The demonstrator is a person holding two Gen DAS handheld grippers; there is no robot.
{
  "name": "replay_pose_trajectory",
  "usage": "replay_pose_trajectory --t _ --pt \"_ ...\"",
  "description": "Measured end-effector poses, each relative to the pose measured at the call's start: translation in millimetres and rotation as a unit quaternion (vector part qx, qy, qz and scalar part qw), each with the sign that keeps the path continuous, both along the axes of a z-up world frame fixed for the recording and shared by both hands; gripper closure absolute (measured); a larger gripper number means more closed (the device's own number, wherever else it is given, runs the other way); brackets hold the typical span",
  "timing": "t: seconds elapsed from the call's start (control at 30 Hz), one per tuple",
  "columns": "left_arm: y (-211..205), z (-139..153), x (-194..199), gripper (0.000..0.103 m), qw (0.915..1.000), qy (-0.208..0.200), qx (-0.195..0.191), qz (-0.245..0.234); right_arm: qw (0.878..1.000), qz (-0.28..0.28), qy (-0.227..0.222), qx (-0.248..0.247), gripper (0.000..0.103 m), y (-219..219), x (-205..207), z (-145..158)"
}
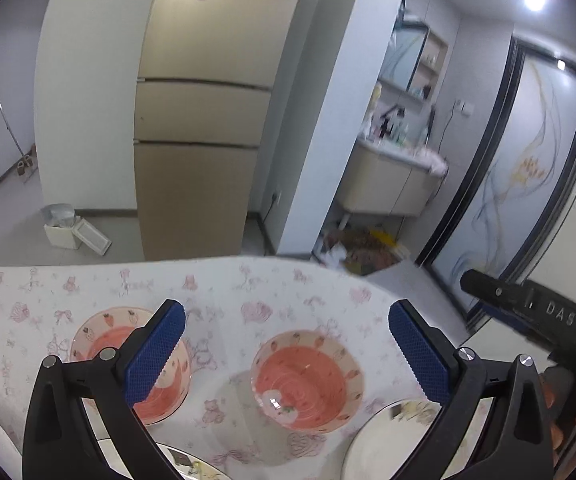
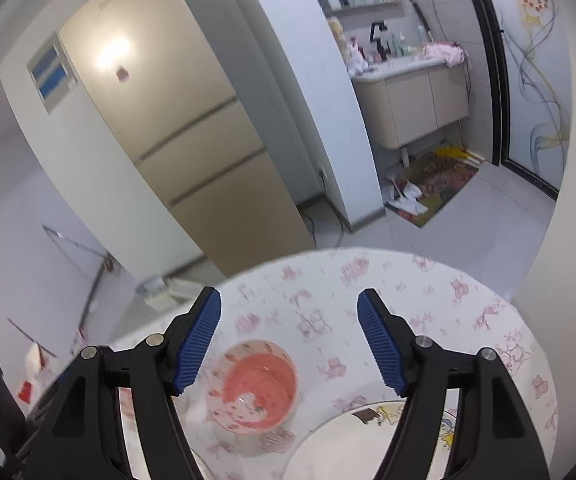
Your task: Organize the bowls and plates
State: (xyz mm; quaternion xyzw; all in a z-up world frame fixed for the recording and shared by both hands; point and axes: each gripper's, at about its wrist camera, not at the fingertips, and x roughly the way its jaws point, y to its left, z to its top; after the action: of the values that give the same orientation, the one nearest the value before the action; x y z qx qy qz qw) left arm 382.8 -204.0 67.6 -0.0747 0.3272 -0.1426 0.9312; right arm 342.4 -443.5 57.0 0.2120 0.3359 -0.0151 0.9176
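Two pink strawberry-print bowls stand on the table with the pink-patterned cloth [image 1: 248, 288]. One bowl [image 1: 307, 380] sits in the middle, below and between the fingers of my left gripper [image 1: 288, 312], which is open and empty. The other bowl [image 1: 100, 340] is to the left, partly hidden by the left finger. A white plate [image 1: 387, 436] lies at the lower right. In the right wrist view my right gripper [image 2: 289, 298] is open and empty above a pink bowl [image 2: 256, 388], with a cartoon-print white plate [image 2: 351, 444] to its right.
The black body of the right gripper [image 1: 527, 312] reaches in at the right of the left wrist view. Another plate's rim [image 1: 192, 464] shows at the bottom. Beyond the table's far edge are a beige fridge [image 1: 204, 120], a white box [image 1: 72, 232] on the floor and a vanity cabinet [image 1: 391, 184].
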Motion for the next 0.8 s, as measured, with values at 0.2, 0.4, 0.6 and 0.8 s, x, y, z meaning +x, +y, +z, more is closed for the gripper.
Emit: replay_pose_trajectory --t 0.2,0.4,0.6,0.8 --pt "-14 -45 30 0.016 0.9940 0.093 0.058 -0.002 0.998 0.022 0.066 0.008 0.037 9 29 -39" --pt "-16 -77 44 0.052 0.9876 0.138 0.075 -0.006 0.988 0.051 0.131 0.071 0.064 16 52 -85" --pt "-21 -93 51 0.054 0.9843 0.158 0.078 -0.007 0.981 0.092 0.161 0.063 0.077 27 61 -103" --pt "-22 -105 57 0.072 0.9788 0.196 0.052 -0.027 0.976 0.104 0.191 0.023 0.090 38 68 -116"
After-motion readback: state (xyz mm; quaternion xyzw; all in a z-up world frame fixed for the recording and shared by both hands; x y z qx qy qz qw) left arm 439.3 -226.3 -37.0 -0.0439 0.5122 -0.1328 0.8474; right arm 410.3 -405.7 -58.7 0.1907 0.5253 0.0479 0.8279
